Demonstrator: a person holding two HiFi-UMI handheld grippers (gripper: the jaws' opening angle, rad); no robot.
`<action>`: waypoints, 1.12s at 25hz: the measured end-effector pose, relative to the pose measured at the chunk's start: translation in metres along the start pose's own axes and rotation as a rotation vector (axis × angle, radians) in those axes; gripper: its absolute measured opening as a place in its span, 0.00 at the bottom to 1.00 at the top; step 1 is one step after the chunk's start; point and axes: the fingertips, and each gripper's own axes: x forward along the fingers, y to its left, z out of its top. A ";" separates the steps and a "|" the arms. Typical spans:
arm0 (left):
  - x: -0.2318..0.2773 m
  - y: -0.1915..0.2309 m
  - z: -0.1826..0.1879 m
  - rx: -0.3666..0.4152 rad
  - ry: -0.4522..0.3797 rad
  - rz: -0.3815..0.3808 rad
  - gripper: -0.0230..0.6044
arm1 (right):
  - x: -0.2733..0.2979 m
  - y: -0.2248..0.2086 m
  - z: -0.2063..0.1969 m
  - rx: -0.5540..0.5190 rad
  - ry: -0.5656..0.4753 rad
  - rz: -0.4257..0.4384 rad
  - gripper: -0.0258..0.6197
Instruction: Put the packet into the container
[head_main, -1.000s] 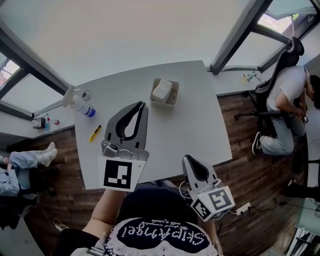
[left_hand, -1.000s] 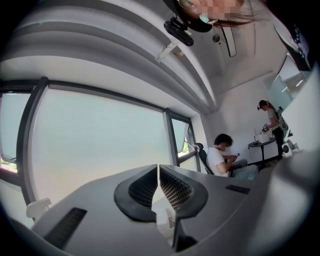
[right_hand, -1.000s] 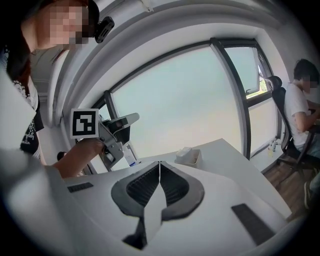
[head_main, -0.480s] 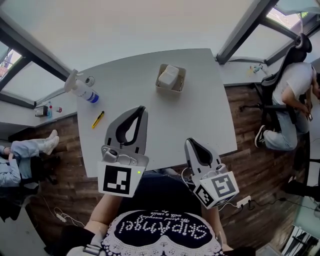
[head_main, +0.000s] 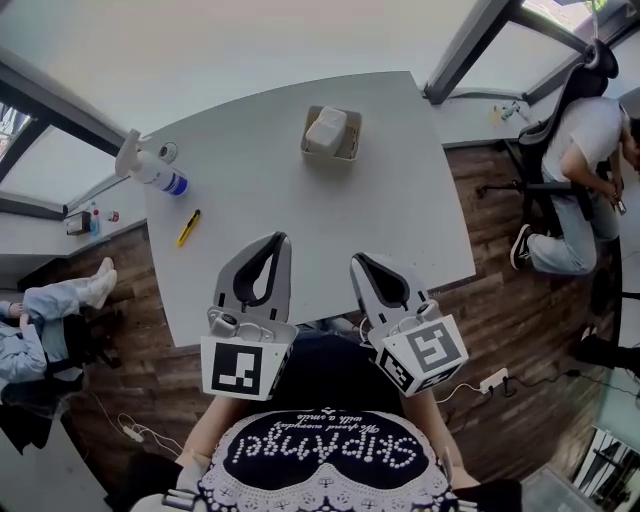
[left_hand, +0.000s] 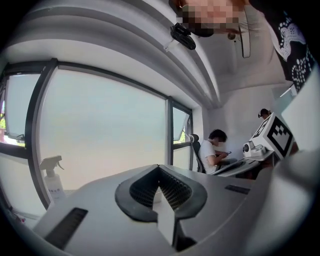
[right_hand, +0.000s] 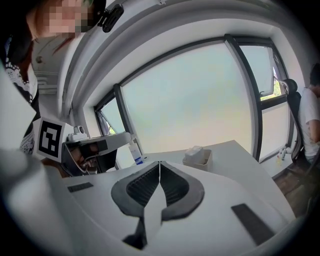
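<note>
The white packet (head_main: 324, 128) lies inside the small beige container (head_main: 347, 150) at the far side of the grey table (head_main: 400, 220). In the right gripper view the container (right_hand: 201, 161) and its packet (right_hand: 193, 151) stand beyond the jaws. Both grippers hover over the table's near edge, close to the person's body and well short of the container. My left gripper (head_main: 281, 238) is shut with nothing between its pads, its tips meeting (left_hand: 159, 167). My right gripper (head_main: 357, 260) is likewise shut and empty, jaw tips touching (right_hand: 160, 162).
A spray bottle (head_main: 150, 172) stands at the table's far left corner, with a yellow pen-like tool (head_main: 188, 228) near the left edge. A person sits in an office chair (head_main: 580, 150) at the right; another person's legs (head_main: 55, 310) show at the left. Windows lie behind the table.
Both grippers have drawn back from the container toward the near table edge and the person's body. The left one came back and lower; the right shifted slightly left. The packet stayed in the container.
</note>
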 end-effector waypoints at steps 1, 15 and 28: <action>-0.002 -0.001 -0.003 -0.004 0.005 -0.002 0.05 | 0.001 0.002 -0.001 -0.003 0.001 0.006 0.06; -0.010 -0.027 -0.036 -0.044 0.116 -0.077 0.05 | -0.001 0.008 -0.010 0.011 0.024 0.015 0.06; -0.008 -0.037 -0.056 -0.084 0.194 -0.134 0.05 | -0.004 0.006 -0.018 0.027 0.043 0.025 0.06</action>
